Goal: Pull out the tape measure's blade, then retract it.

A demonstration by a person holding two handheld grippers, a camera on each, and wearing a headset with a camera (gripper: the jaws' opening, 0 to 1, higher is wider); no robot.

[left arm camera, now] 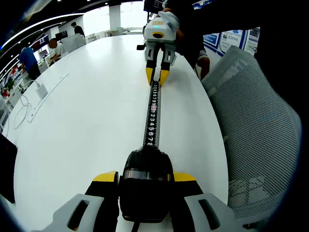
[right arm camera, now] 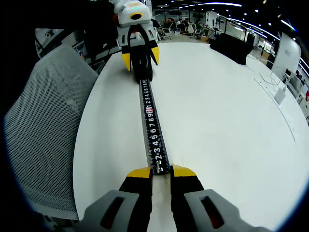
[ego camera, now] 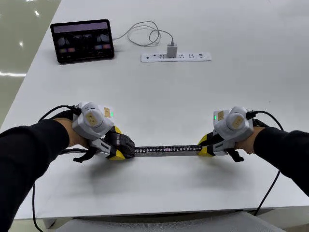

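Overhead, a person's two dark-sleeved arms reached across a white table (ego camera: 159, 96), each hand holding one gripper. All places below are given from the tape measure case (ego camera: 123, 144), a black body lying near the table's front edge.

One grey mesh chair (left arm camera: 260, 135) stood just off the table edge, on the person's side of the case. Far beyond the case, toward the back of the table, sat one dark tablet (ego camera: 82, 40) with a lit screen. Beside it lay one white power strip (ego camera: 176, 57) with one white charger (ego camera: 172, 50) plugged in and one looped cable (ego camera: 142, 34).

There were two grippers. The left gripper (left arm camera: 145, 176) was clamped around the case, its yellow tips on either side of it. The right gripper (right arm camera: 161, 172) sat well to the right of the case, its jaws pinched on the free tip of the blade (ego camera: 166, 150).

One blade ran straight from the case's mouth to that tip, flat on the table, numbers facing up.

The pull-out step looked to be in hand or nearly finished. Retracting would likely call for the right gripper to walk the tip back toward the case in line with the blade, slowly, while the left gripper kept the case from twisting.
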